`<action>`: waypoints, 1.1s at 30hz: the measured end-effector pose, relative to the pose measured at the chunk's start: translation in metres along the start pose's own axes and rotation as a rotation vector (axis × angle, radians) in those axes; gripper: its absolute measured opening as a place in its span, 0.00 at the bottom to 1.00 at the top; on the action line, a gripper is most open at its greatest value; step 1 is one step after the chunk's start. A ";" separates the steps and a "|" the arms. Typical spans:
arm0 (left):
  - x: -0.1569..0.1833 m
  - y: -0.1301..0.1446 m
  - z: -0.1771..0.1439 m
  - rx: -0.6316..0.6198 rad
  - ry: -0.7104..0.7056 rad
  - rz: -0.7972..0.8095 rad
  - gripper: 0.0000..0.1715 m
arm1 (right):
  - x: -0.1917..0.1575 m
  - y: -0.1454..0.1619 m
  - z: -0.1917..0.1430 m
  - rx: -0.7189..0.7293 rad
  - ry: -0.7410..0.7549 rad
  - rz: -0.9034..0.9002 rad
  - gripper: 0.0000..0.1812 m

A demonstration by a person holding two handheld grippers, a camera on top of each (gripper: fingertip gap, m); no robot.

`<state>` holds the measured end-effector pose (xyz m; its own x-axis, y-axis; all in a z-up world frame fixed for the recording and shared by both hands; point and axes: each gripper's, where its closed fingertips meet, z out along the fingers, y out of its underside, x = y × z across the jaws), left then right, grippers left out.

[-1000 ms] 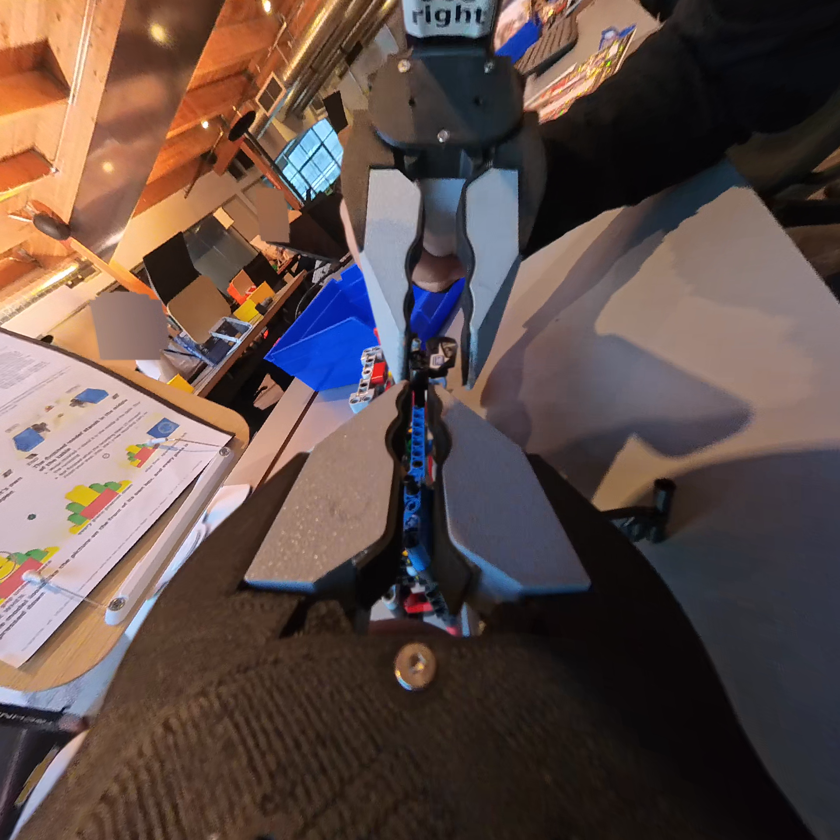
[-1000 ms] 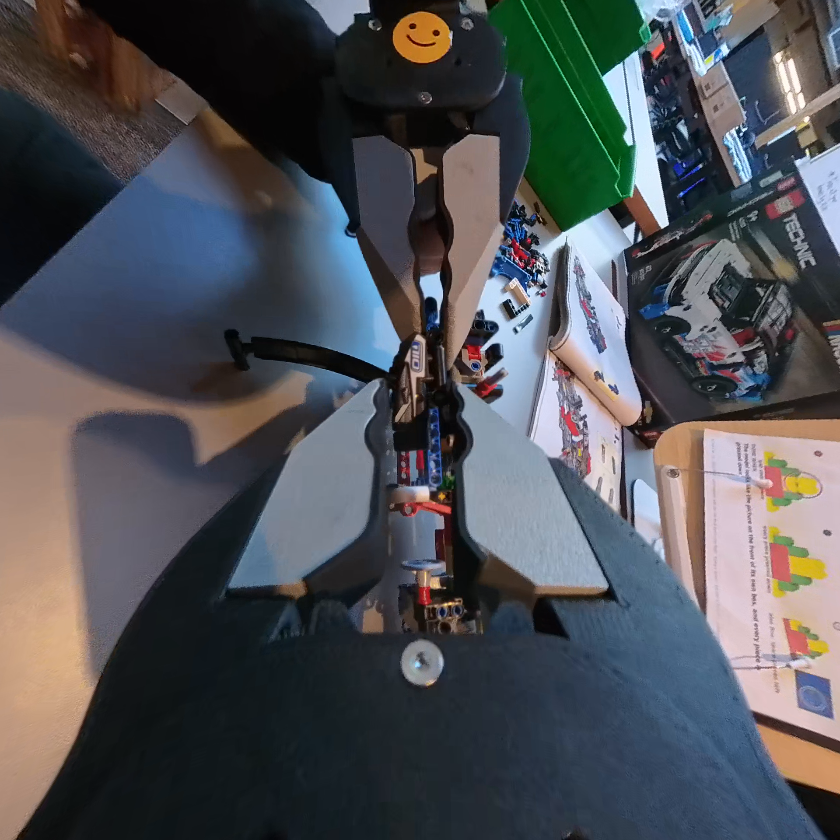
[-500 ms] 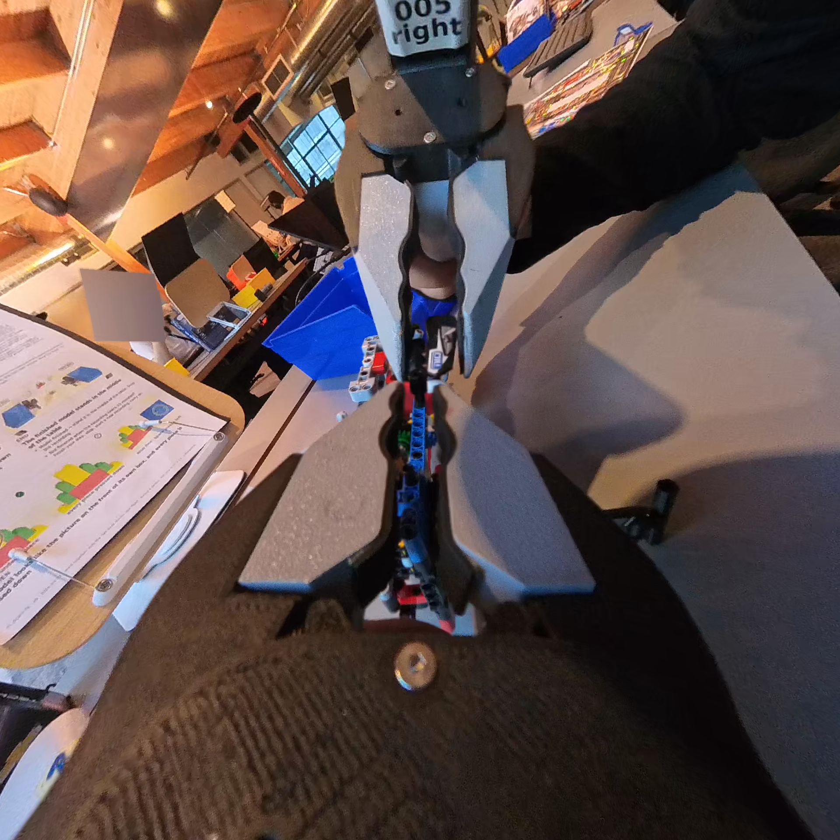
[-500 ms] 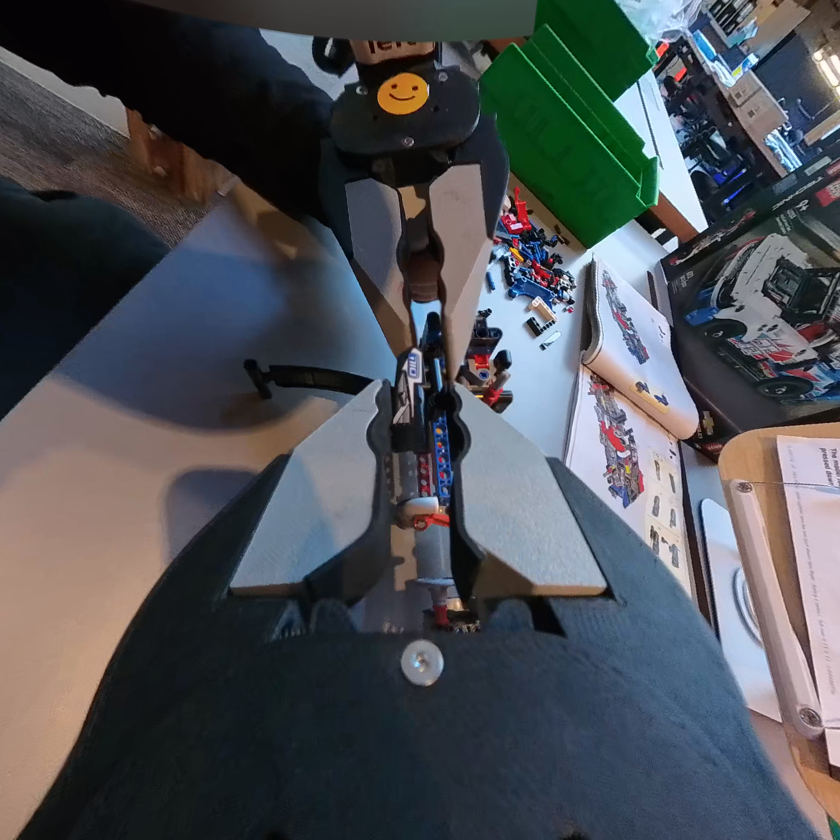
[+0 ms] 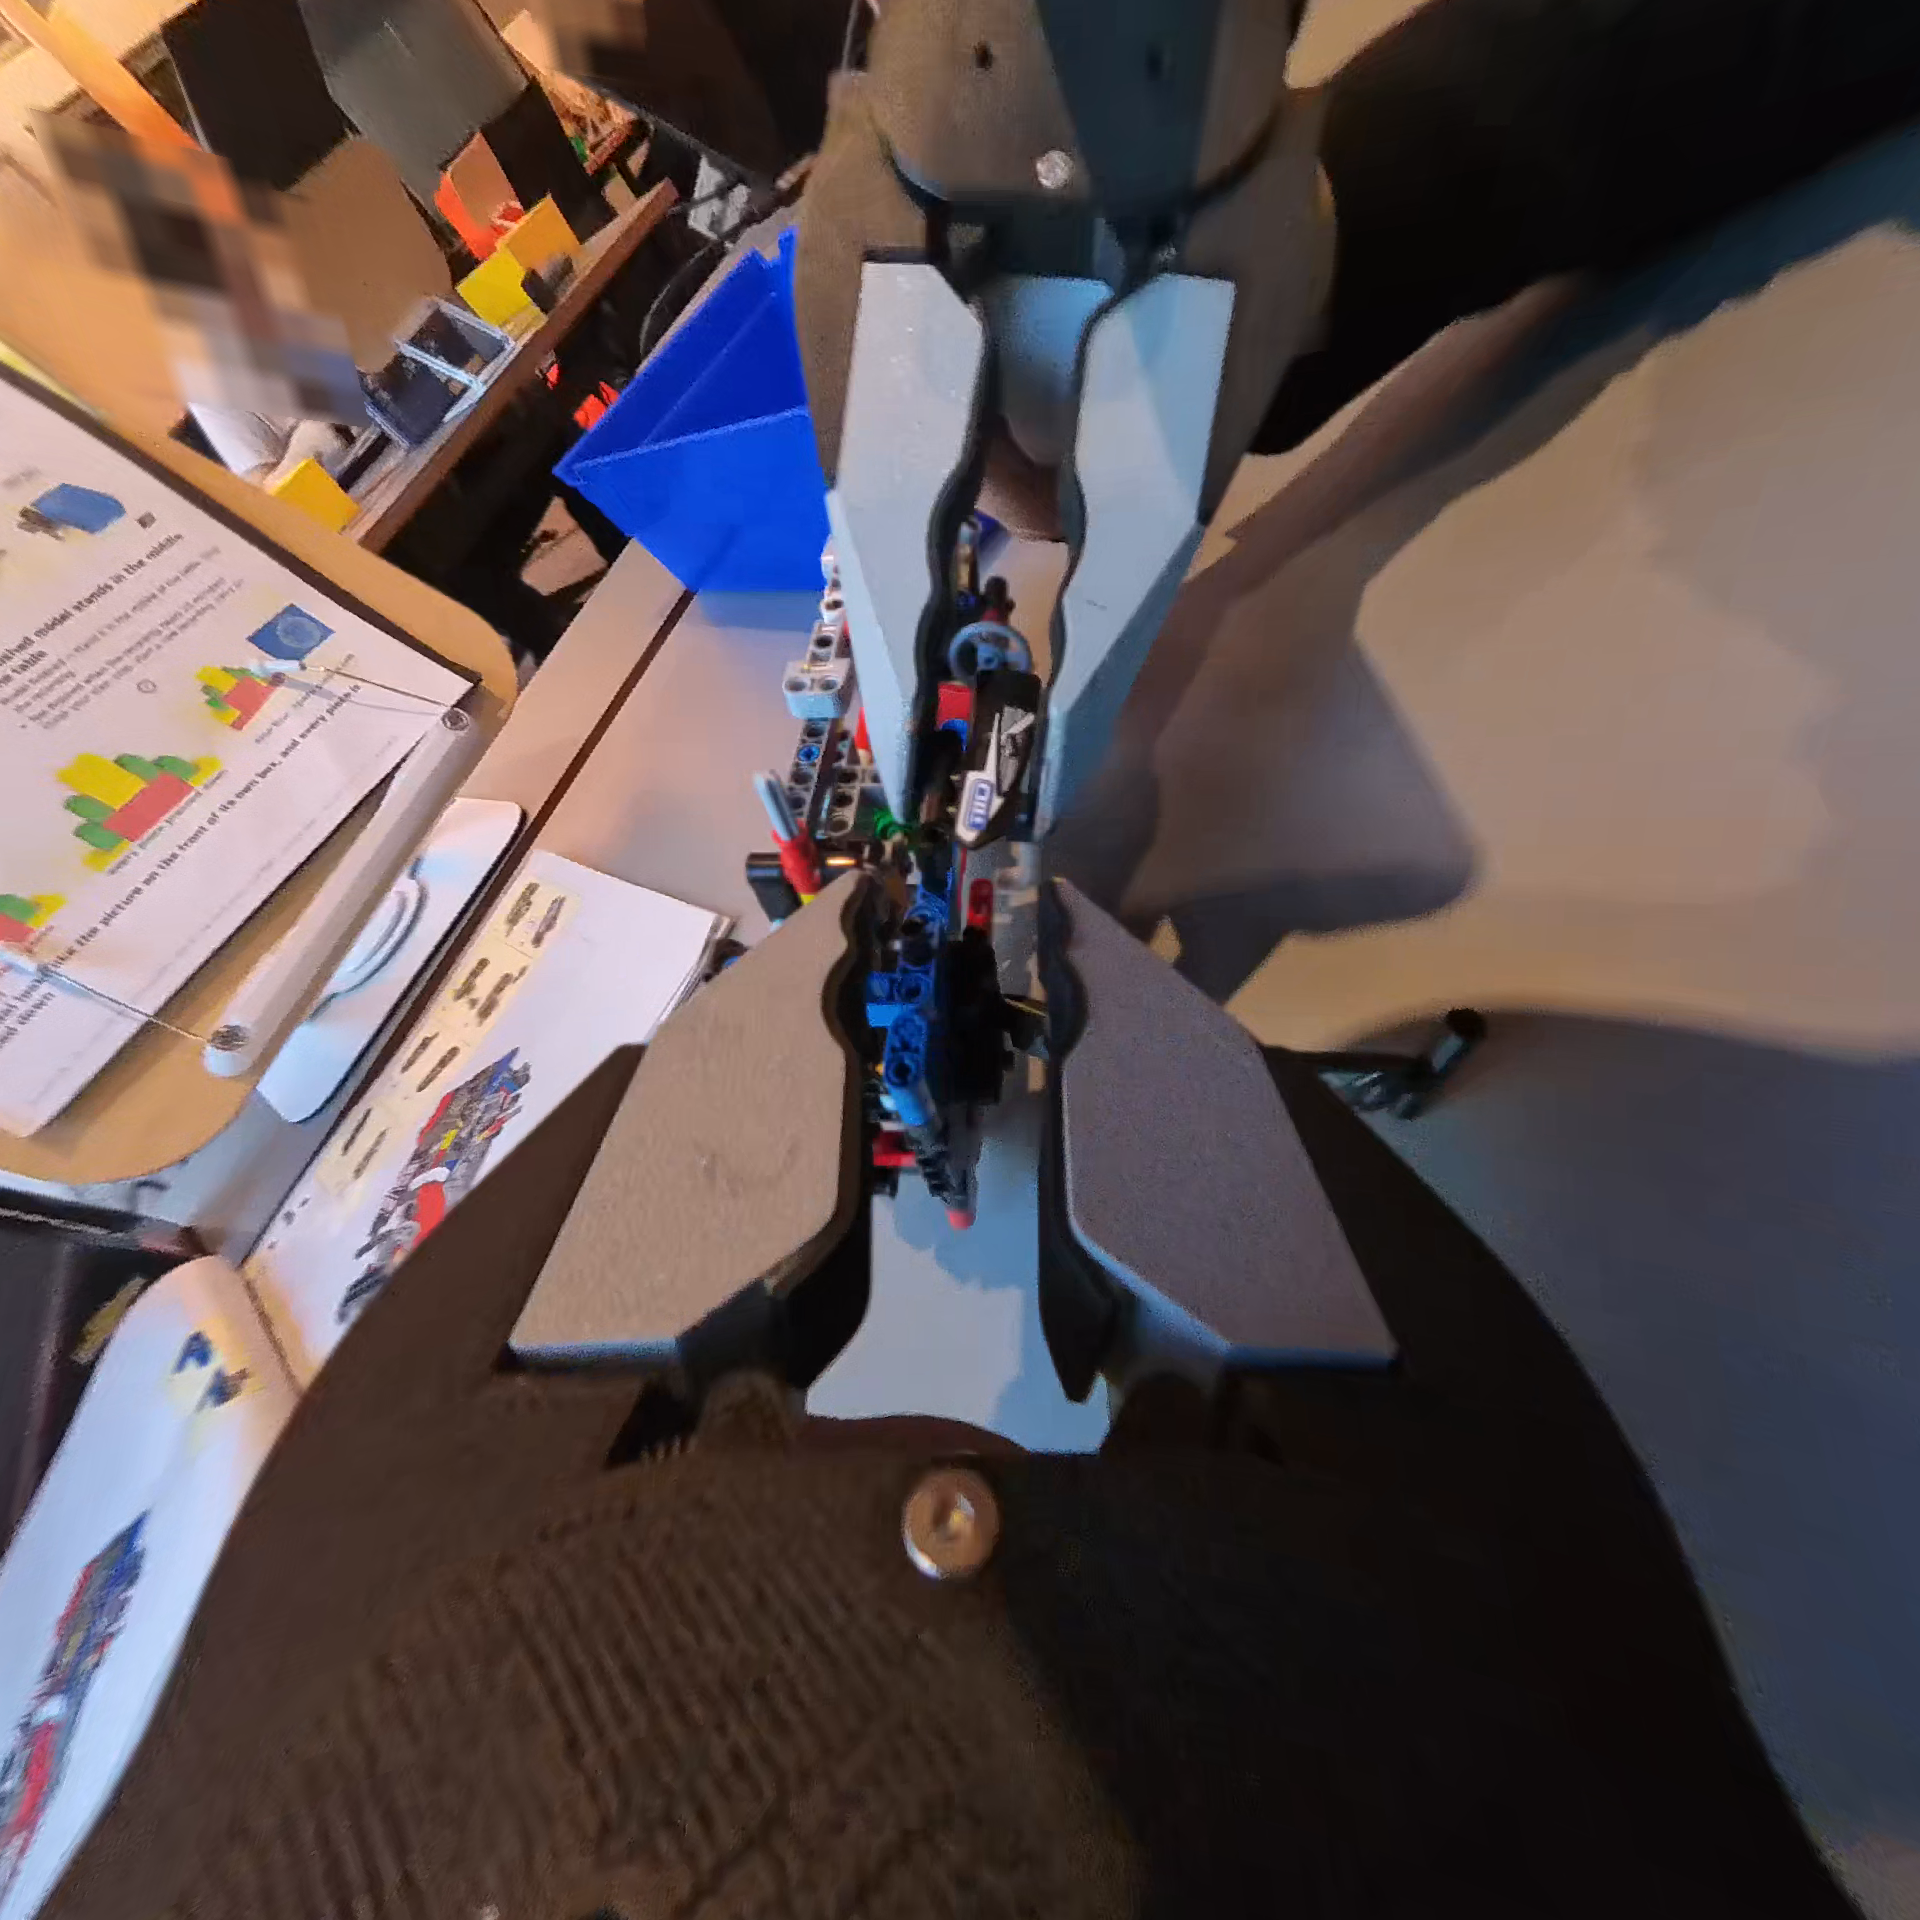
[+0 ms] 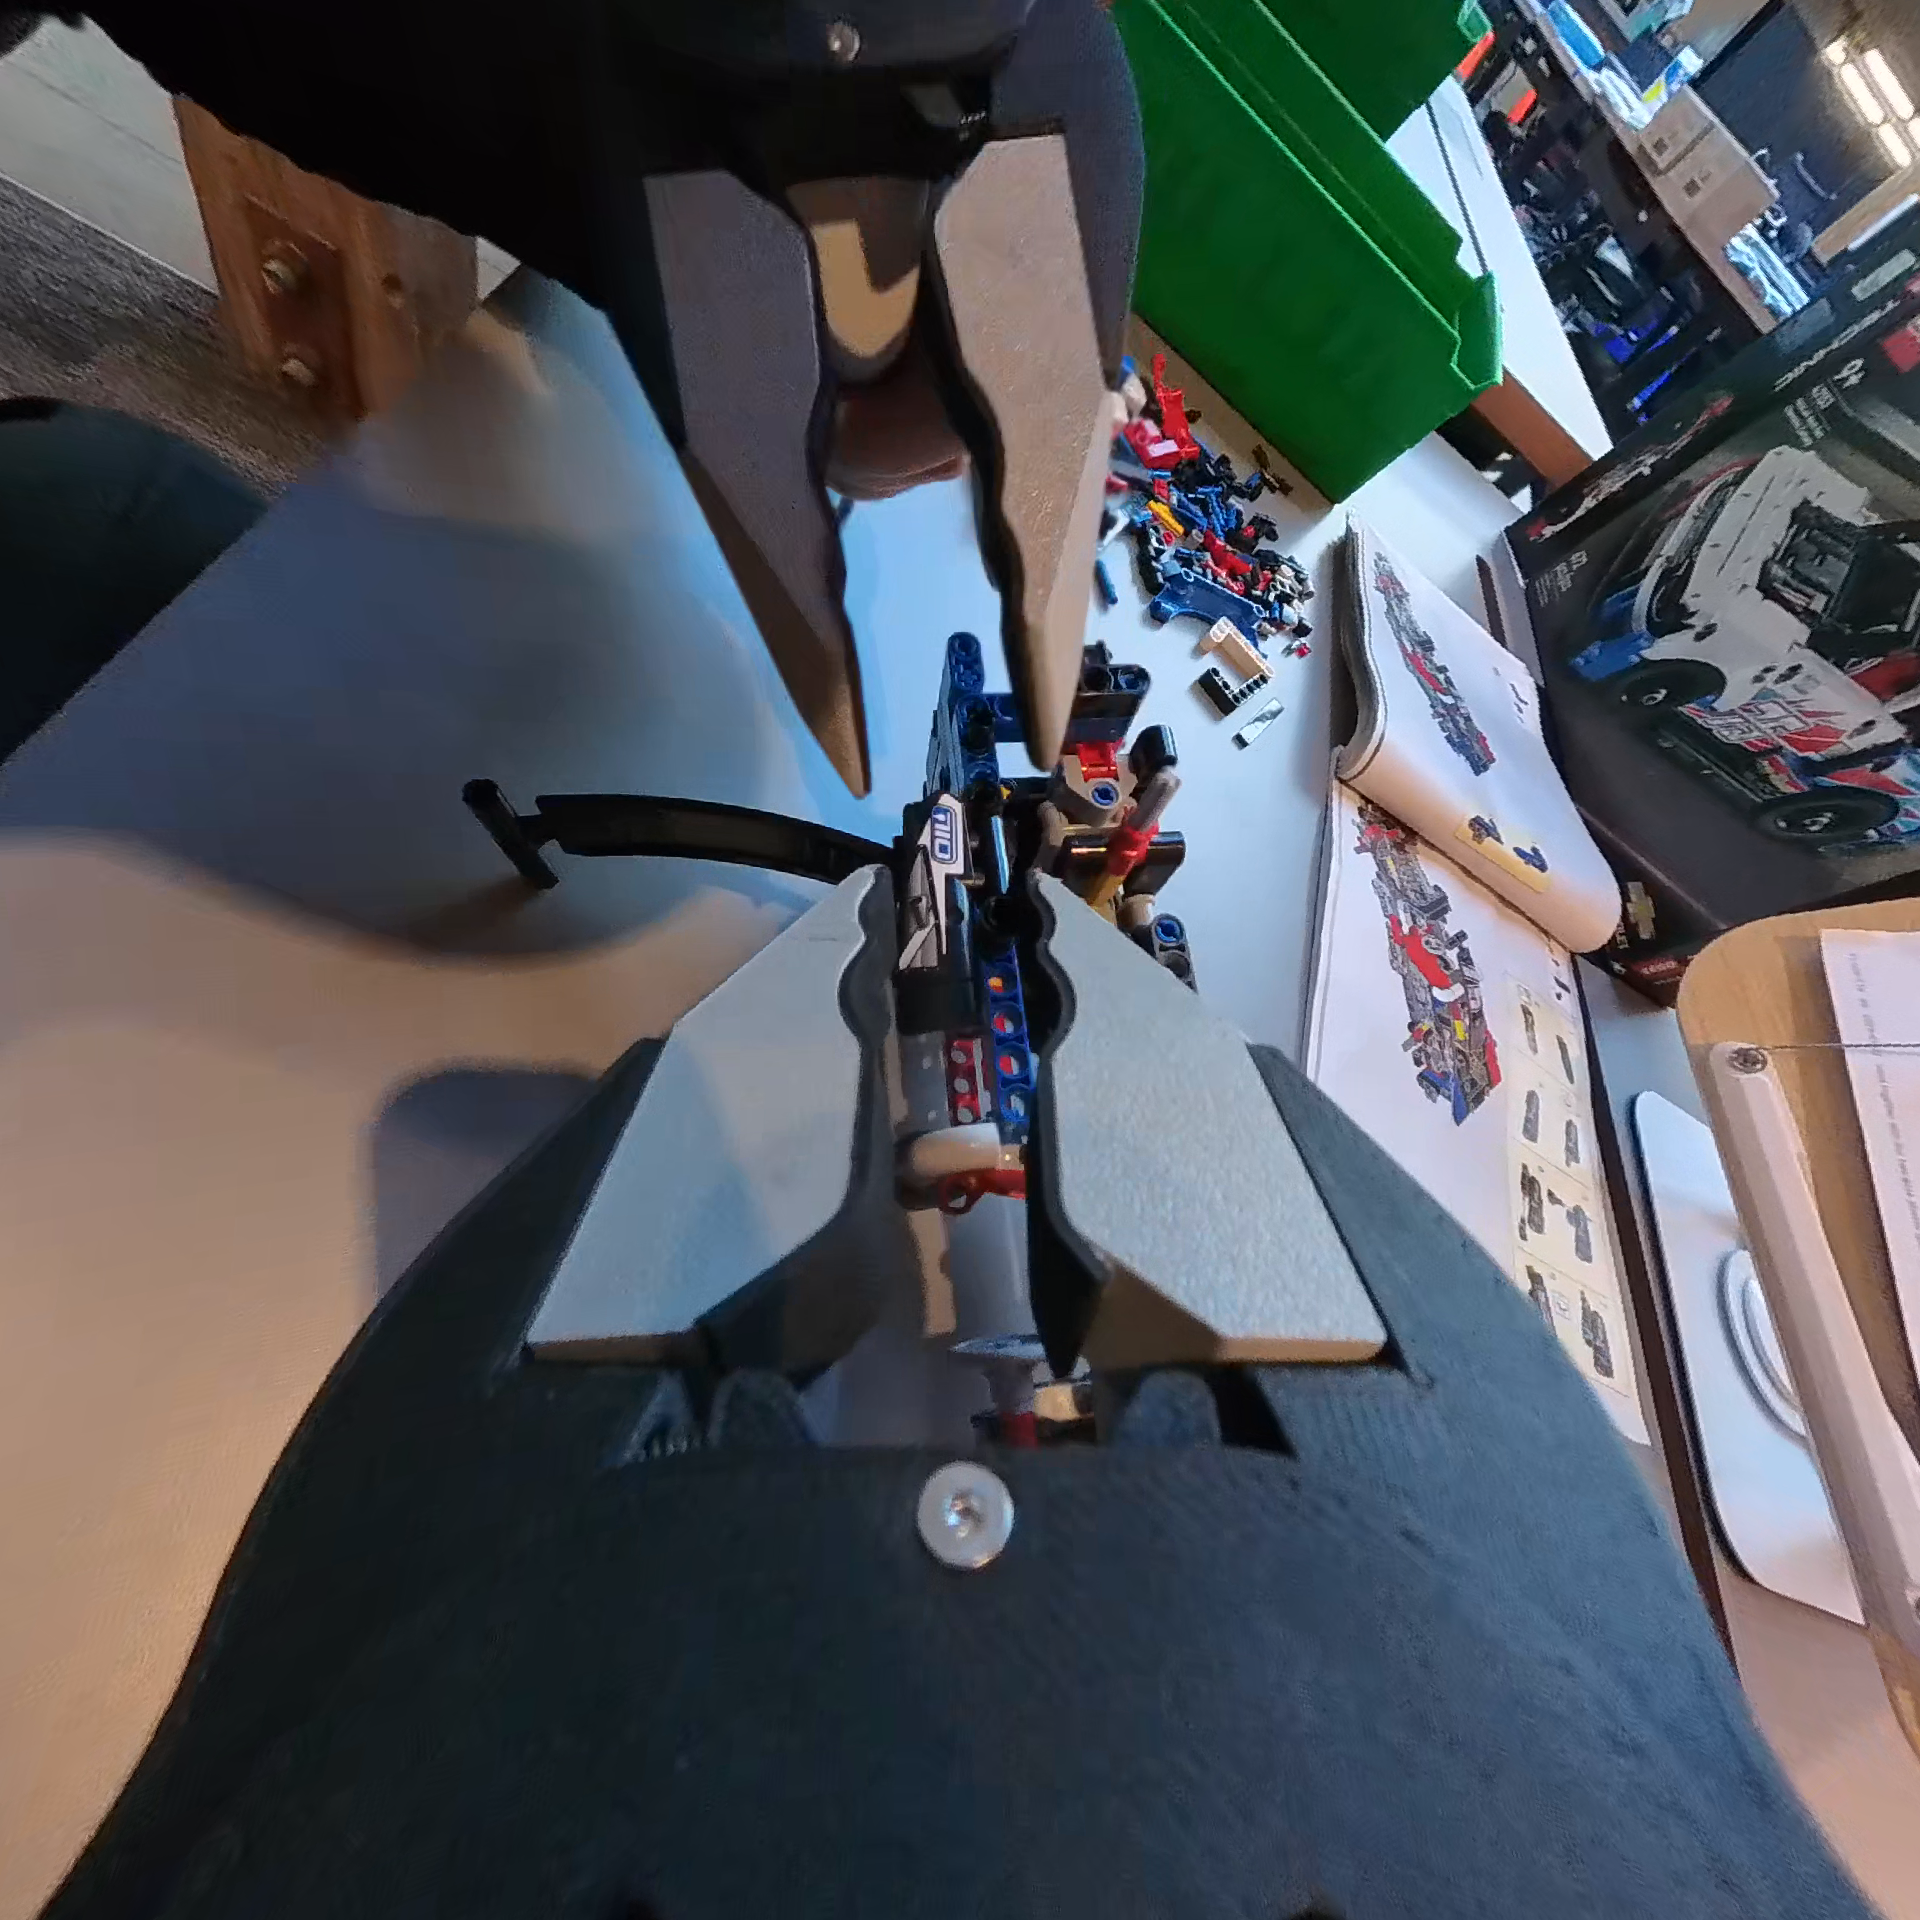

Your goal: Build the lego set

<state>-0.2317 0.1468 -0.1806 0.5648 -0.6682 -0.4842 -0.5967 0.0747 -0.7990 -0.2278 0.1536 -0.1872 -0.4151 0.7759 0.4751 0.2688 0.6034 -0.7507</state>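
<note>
You are gripping the blue, black and red partly built lego car frame (image 6: pixel 971 997) in your right gripper (image 6: pixel 951 883), above the grey table (image 6: pixel 260 987). Your left gripper (image 6: pixel 940 764) is standing narrowly parted, empty, over its far end. Judging by this, you are mid-assembly; next, re-clamp squarely before pressing.

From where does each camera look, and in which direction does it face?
Left wrist view: sits on the left gripper, faces the right gripper; its own grey fingers show.
Right wrist view: sits on the right gripper, faces the left gripper; own fingers show.
Shared: the multicoloured lego assembly between them, the open instruction booklet.
</note>
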 end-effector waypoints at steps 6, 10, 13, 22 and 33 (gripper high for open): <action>-0.011 -0.005 -0.001 0.039 -0.033 -0.055 0.11 | 0.003 0.002 0.002 0.017 -0.018 0.023 0.11; -0.010 -0.005 0.003 0.004 -0.024 -0.053 0.11 | 0.002 0.003 0.005 0.025 -0.036 0.043 0.11; -0.008 -0.005 0.006 -0.029 -0.026 -0.019 0.11 | 0.003 0.003 0.004 0.041 -0.053 0.081 0.11; -0.006 -0.007 0.000 -0.055 -0.040 0.009 0.09 | 0.002 0.003 0.004 0.051 -0.077 0.079 0.11; -0.009 0.003 0.012 -0.157 -0.018 0.045 0.06 | 0.006 0.004 0.006 0.047 -0.070 0.078 0.11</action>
<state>-0.2312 0.1617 -0.1828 0.5448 -0.6531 -0.5260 -0.7025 -0.0129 -0.7116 -0.2342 0.1592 -0.1901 -0.4547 0.8043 0.3826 0.2623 0.5315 -0.8055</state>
